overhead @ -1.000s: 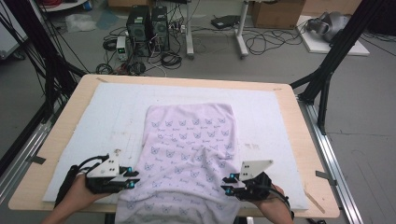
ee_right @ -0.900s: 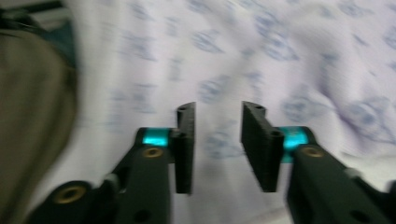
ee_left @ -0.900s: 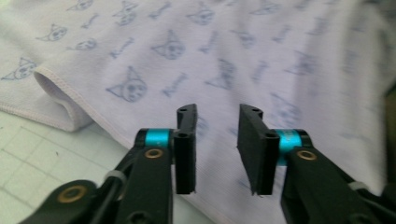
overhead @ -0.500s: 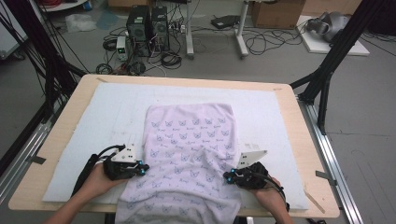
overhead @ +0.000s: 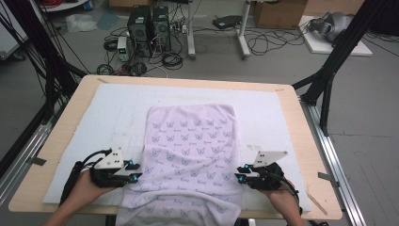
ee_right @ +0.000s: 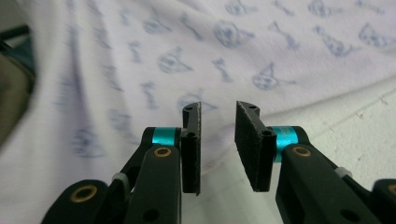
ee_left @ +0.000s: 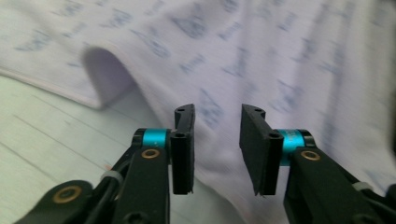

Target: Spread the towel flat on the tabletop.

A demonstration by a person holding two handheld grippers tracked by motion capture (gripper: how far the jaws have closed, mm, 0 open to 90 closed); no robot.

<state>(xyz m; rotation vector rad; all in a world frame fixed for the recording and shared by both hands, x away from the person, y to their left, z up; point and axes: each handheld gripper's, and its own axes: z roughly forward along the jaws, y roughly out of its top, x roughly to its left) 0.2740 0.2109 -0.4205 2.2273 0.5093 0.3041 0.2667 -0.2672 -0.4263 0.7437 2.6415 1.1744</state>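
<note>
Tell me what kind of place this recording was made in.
Probably a lab or workshop data-collection rig: computer towers and loose cables on the floor, black frame struts around a padded table.

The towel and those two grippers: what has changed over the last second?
Both grippers moved a little up the table along the towel's side edges: the left gripper now sits at its left edge, the right gripper at its right edge. Both have their jaws open with cloth between or just beyond them, nothing pinched yet. The towel lies as before, its near end hanging over the table edge.
</note>
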